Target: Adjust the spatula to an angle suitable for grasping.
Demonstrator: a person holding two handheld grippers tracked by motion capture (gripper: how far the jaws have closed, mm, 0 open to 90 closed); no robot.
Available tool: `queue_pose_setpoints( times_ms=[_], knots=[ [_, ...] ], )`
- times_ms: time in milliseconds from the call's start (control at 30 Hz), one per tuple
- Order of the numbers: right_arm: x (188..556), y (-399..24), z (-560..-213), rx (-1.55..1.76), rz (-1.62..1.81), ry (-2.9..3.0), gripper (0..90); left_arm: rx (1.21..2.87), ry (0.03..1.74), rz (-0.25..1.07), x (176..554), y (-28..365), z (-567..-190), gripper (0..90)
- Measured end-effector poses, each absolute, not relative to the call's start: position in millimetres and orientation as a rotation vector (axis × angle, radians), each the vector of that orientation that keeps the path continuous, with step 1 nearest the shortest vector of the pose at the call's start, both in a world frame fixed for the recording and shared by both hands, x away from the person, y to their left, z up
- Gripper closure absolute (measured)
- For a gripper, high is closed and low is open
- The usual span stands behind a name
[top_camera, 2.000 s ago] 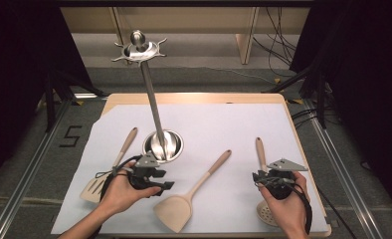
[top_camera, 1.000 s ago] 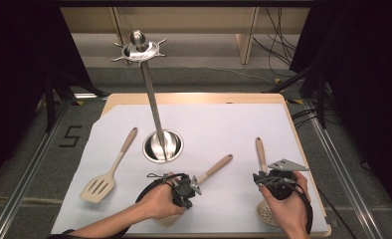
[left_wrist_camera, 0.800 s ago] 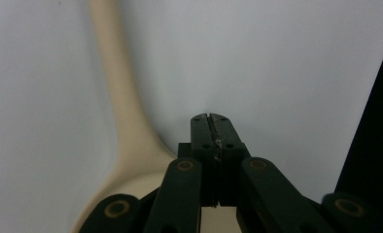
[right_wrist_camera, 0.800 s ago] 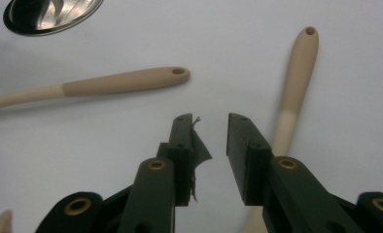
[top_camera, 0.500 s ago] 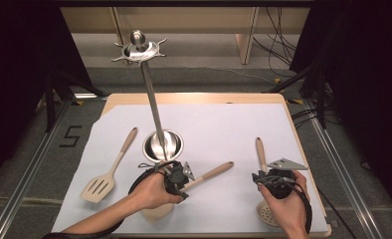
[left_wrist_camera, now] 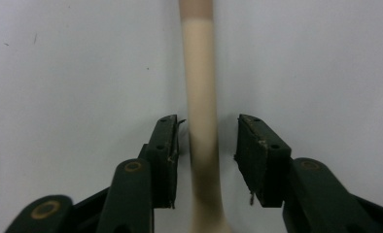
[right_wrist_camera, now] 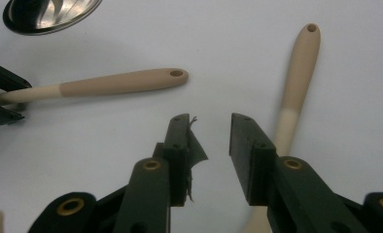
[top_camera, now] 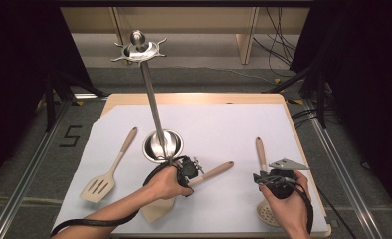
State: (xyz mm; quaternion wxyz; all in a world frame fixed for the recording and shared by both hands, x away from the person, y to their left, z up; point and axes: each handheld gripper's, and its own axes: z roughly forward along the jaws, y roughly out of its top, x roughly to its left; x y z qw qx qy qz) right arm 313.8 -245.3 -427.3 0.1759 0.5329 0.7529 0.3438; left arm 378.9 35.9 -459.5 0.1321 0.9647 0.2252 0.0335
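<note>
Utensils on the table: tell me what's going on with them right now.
A person works at a white-covered table with a gripper in each hand. The left gripper straddles the handle of the solid spatula lying beside the metal stand; its jaws are open, with gaps on both sides, so nothing is clamped. The right gripper is open too, hovering beside the handle of the skimmer, not around it. A slotted spatula lies untouched at the left.

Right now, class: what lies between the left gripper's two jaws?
In the left gripper view, the pale handle of the wooden spatula runs up between the jaws of the left gripper; narrow gaps show on both sides, so the pads are not pressing it.
</note>
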Motion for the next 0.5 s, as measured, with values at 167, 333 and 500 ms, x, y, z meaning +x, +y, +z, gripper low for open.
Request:
queue_pose_setpoints(
  times_ms=[167,333,500],
  knots=[
    [315.8,-244.5,-428.4,1.492,0.983,2.147,69.8,2.816,0.649,0.100,376.5,32.6,-459.8,66.4],
    [314.4,-241.2,-427.8,1.467,0.978,2.161,69.3,2.807,0.706,0.096,377.9,35.0,-459.2,77.3],
    [314.0,-238.6,-428.2,1.451,0.967,2.173,69.1,2.774,0.744,0.120,374.2,36.0,-459.9,78.1]
  ],
)
